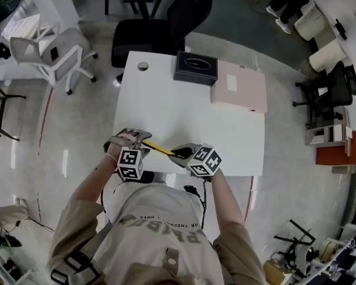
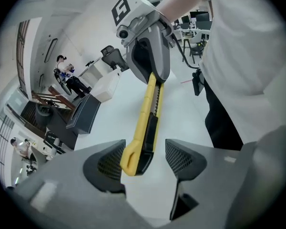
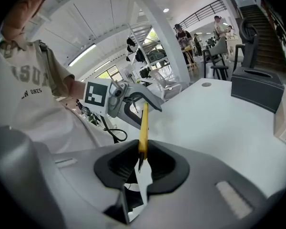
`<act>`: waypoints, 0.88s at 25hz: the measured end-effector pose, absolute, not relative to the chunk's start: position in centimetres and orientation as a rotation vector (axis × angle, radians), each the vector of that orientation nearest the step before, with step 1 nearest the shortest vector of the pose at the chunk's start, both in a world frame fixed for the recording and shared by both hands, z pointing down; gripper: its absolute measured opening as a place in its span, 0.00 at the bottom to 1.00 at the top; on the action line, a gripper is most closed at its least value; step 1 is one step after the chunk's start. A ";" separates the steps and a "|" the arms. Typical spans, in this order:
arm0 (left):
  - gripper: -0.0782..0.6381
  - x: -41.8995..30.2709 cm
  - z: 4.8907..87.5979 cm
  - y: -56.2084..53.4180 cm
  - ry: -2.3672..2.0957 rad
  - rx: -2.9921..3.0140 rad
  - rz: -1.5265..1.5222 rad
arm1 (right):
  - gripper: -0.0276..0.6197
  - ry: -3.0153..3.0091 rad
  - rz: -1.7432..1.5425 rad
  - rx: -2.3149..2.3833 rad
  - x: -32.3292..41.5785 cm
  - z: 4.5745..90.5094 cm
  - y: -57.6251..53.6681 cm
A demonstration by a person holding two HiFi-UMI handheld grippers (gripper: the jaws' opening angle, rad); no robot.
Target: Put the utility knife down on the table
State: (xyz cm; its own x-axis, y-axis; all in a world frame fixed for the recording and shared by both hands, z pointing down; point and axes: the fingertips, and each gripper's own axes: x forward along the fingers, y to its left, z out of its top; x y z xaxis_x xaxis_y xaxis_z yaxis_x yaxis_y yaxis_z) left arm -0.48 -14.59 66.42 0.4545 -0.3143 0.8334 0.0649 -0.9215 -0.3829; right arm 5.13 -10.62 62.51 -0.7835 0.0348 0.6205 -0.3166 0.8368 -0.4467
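A yellow and black utility knife (image 1: 160,149) hangs just above the near edge of the white table (image 1: 190,111), spanning the two grippers. My right gripper (image 3: 142,159) is shut on one thin end of the knife (image 3: 143,128), its pads pressed against both sides. My left gripper (image 2: 143,159) is open. The knife's thick butt end (image 2: 139,151) lies between its pads with a clear gap on the right side. In the head view the left gripper (image 1: 136,139) is at the knife's left end and the right gripper (image 1: 181,154) at its right end.
A dark box (image 1: 196,67) and a flat pale pink box (image 1: 239,86) rest at the table's far side, beside a round cable hole (image 1: 143,66). A black office chair (image 1: 145,34) stands behind the table, a white chair (image 1: 53,55) to the left.
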 end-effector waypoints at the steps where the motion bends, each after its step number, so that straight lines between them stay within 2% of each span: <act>1: 0.48 -0.8 66.5 -14.5 0.228 -2.338 -1.464 | 0.14 -2.369 0.737 0.191 5.1 62.7 -10.3; 5: 0.48 -1.9 66.6 -14.7 0.298 -2.291 -1.489 | 0.14 -2.354 0.807 0.129 4.8 63.2 -9.1; 12: 0.48 -1.3 65.4 -14.2 0.325 -2.189 -1.350 | 0.14 -2.377 1.040 0.110 4.8 63.2 -9.0; 17: 0.39 -0.5 64.7 -13.5 0.294 -2.104 -1.263 | 0.14 -2.372 1.223 0.092 4.7 63.1 -9.0; 22: 0.37 -0.6 65.8 -12.9 0.242 -2.106 -1.288 | 0.14 -2.350 1.259 0.085 4.6 63.3 -9.0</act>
State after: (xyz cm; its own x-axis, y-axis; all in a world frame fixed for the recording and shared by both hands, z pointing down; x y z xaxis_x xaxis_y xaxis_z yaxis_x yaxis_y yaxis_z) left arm -0.62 -12.85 65.83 0.5007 -0.4671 0.7288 0.1703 -0.7723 -0.6120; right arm 4.60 -8.97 63.32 -0.8876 0.1626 0.4310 -0.2689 0.5769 -0.7713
